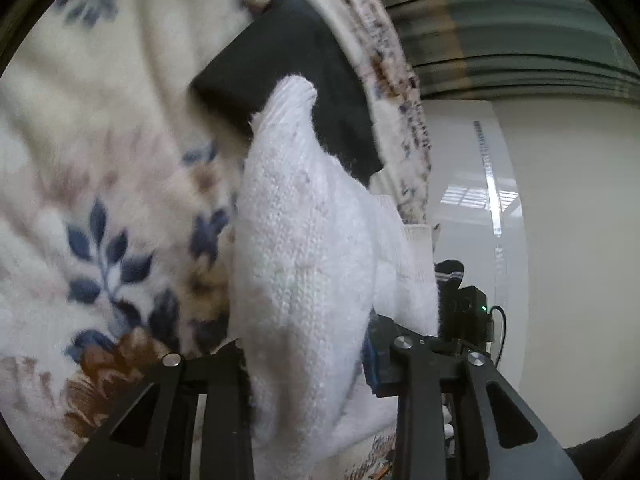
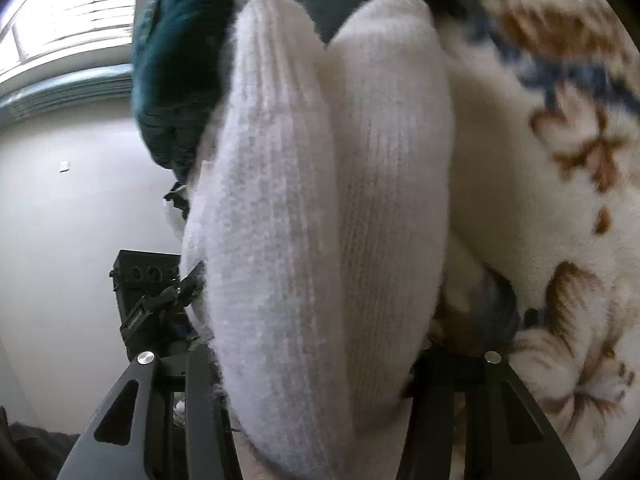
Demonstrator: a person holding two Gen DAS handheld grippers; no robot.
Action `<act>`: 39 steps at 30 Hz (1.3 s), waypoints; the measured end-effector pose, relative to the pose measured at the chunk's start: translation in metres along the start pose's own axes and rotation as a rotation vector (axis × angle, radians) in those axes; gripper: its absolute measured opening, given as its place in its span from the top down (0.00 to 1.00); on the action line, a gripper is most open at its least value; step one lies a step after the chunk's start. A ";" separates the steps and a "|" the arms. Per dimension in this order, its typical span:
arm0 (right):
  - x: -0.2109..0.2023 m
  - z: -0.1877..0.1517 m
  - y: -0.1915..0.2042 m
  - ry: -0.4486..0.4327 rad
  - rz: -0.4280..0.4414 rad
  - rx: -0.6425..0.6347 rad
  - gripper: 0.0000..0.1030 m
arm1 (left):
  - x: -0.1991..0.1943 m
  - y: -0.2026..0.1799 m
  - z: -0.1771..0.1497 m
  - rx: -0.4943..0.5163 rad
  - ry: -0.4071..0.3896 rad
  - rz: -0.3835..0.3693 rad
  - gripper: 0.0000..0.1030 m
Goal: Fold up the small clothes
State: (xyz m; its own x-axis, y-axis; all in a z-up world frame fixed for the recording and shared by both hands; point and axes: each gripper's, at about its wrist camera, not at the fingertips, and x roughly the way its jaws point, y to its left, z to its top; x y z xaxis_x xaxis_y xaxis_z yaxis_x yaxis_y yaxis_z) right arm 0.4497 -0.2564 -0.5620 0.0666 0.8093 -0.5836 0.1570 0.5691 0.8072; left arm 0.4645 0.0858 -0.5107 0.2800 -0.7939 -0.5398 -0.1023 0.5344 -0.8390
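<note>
A white knit sock (image 1: 304, 248) fills the middle of the left wrist view, held up over a floral fleece blanket (image 1: 100, 184). My left gripper (image 1: 320, 360) is shut on the white sock. In the right wrist view the sock's ribbed end (image 2: 320, 200) is doubled into two lobes, and my right gripper (image 2: 320, 364) is shut on it. The other gripper shows at the lower left of the right wrist view (image 2: 156, 312) and at the right of the left wrist view (image 1: 464, 312). The fingertips are hidden by the sock.
A black folded cloth (image 1: 288, 72) lies on the blanket behind the sock. A dark teal garment (image 2: 176, 80) lies at the blanket's far edge. A white floor (image 1: 560, 240) and a window with blinds (image 2: 72, 8) lie beyond.
</note>
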 end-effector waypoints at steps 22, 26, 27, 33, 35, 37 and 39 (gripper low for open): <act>0.044 0.266 0.065 -0.108 -0.125 -0.044 0.48 | 0.110 -0.013 0.247 0.122 0.001 0.147 0.70; 0.044 0.280 0.064 -0.078 -0.198 -0.023 0.34 | 0.096 -0.020 0.236 0.111 -0.013 0.184 0.69; 0.040 0.286 0.069 -0.074 -0.227 -0.035 0.28 | 0.092 -0.024 0.234 0.121 -0.027 0.214 0.69; 0.018 0.273 0.097 -0.157 -0.644 -0.190 0.00 | 0.065 -0.076 0.197 0.342 -0.205 0.603 0.40; 0.014 0.247 0.100 -0.235 -0.798 -0.229 0.00 | 0.061 -0.085 0.183 0.381 -0.234 0.673 0.06; 0.011 0.223 0.107 -0.289 -0.901 -0.258 0.00 | 0.059 -0.096 0.169 0.421 -0.244 0.730 0.00; 0.011 0.205 0.113 -0.323 -0.968 -0.270 0.00 | 0.058 -0.103 0.158 0.435 -0.233 0.784 0.00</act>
State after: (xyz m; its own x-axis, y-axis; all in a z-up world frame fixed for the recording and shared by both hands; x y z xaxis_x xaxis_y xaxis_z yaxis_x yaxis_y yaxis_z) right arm 0.6703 -0.2129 -0.4955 0.2956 -0.0624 -0.9533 0.0618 0.9970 -0.0461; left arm 0.6426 0.0303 -0.4447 0.4719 -0.1060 -0.8753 0.0107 0.9934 -0.1145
